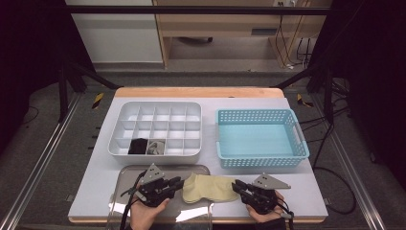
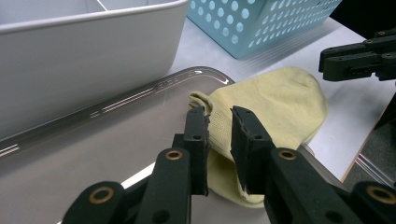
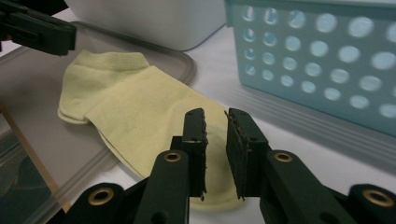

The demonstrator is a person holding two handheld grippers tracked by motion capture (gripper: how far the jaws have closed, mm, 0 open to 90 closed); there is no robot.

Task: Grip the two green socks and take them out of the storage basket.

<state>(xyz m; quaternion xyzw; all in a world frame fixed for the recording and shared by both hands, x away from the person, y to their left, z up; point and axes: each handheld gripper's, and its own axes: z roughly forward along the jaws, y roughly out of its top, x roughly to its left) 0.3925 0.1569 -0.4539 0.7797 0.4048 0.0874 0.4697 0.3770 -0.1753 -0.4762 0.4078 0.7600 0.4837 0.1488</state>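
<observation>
Two grippers flank a pale yellow sock (image 1: 207, 188) lying half on the clear tray (image 1: 125, 178) at the near edge. The left gripper (image 2: 219, 117) and right gripper (image 3: 215, 119) each stand slightly parted, pads clear of the fabric. Judged so, the sock is just laid flat; next comes folding or regrasping it for the white divided organizer (image 1: 194, 152).

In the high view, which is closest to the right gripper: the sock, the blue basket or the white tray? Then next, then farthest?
From the right gripper:
1. Sock, just left of its jaws.
2. Blue basket, behind it.
3. White tray, farther back on the left.
</observation>
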